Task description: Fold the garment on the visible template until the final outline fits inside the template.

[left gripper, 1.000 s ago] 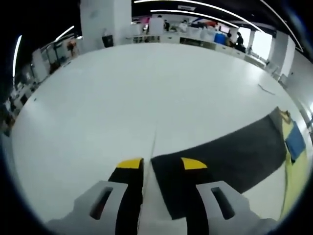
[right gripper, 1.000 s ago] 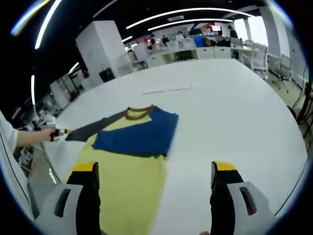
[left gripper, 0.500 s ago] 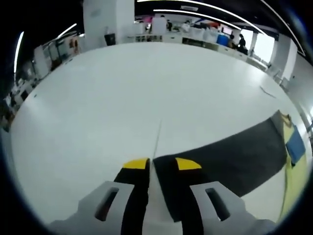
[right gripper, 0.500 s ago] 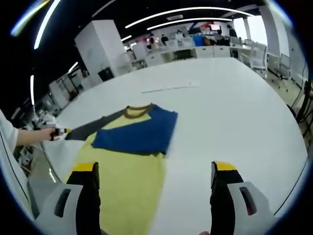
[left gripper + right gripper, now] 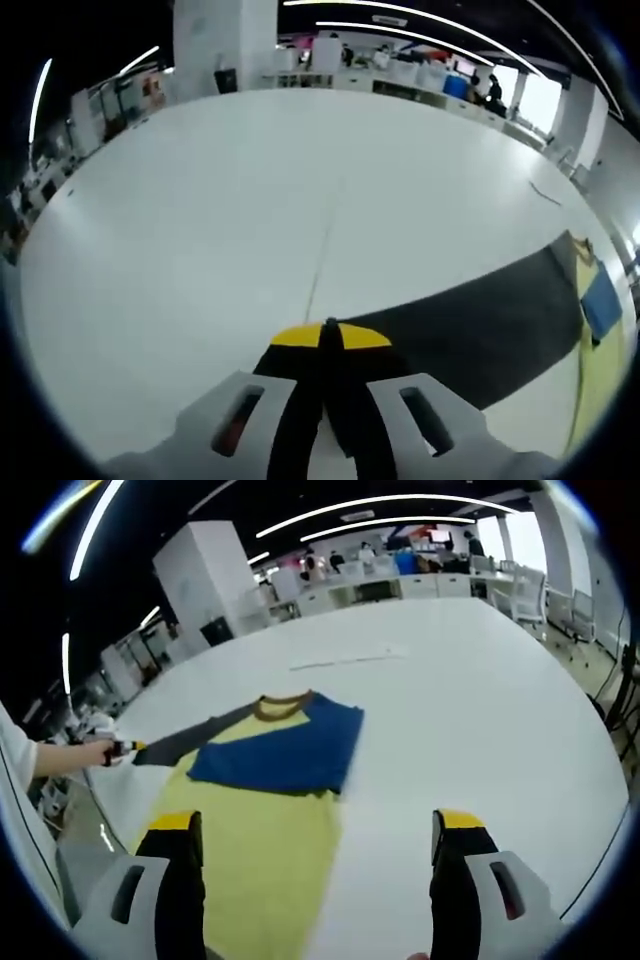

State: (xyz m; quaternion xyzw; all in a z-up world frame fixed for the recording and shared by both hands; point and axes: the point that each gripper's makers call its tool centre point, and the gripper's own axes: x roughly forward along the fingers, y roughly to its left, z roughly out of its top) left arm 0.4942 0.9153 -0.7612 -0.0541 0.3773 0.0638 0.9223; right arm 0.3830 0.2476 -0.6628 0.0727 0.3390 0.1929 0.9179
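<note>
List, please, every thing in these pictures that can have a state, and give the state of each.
Left hand-held gripper: shut on the dark grey sleeve at its cuff.
Right hand-held gripper: open, holding nothing, above the garment's hem.
Yellow long-sleeved cloth garment: lying flat on the white table.
Blue sleeve: folded across the chest.
Dark grey sleeve: stretched out sideways, not yet folded.

You're working at a broad white table [image 5: 480,710] in an open office. Past its far edge stand a white column [image 5: 205,575] and rows of desks [image 5: 390,580] (cluttered, too small to read). Long ceiling light strips [image 5: 380,510] curve overhead; bright windows [image 5: 540,95] glow at right.
</note>
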